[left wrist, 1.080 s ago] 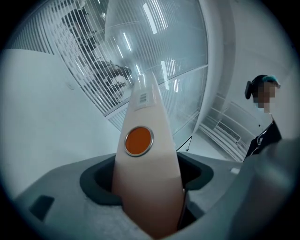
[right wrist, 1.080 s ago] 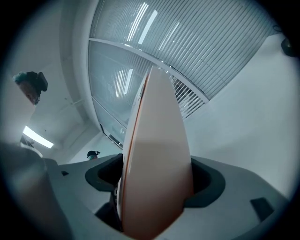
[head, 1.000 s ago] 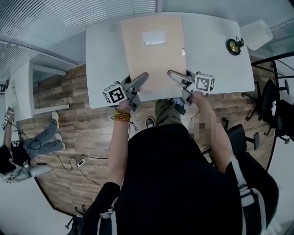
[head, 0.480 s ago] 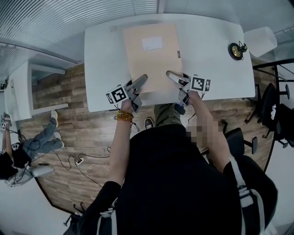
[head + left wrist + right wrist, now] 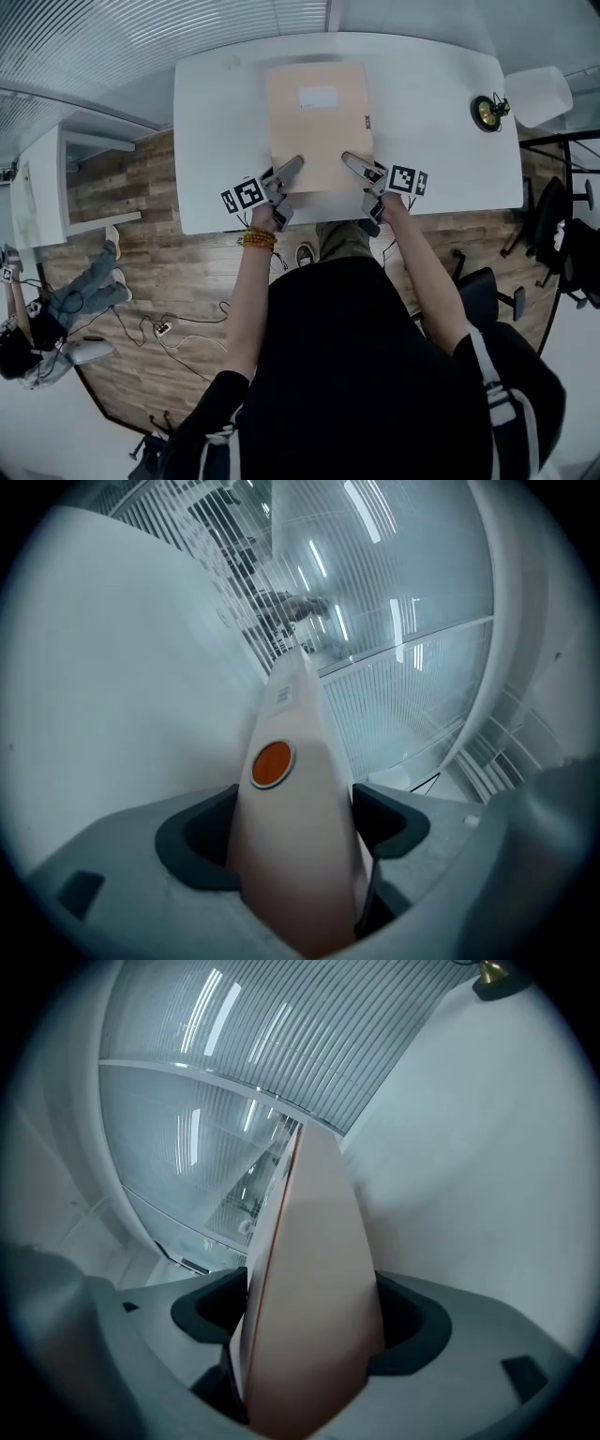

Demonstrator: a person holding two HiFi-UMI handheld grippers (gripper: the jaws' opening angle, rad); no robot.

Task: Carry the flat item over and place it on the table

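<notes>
A flat tan envelope with a white label lies lengthwise over the white table, its near edge toward me. My left gripper has the near left corner between its jaws, and my right gripper has the near right corner. In the left gripper view the envelope fills the jaws and shows an orange round clasp; these jaws are opening. In the right gripper view the envelope stands edge-on, wedged between both jaws. Whether it rests fully on the table is unclear.
A small brass object sits at the table's far right, beside a white rounded thing. Black office chairs stand to the right. A person sits on the wood floor at left, near cables. Ribbed glass walls rise behind the table.
The envelope and both grippers have shifted a little to the right and farther in over the table. Both grippers stay at its near corners.
</notes>
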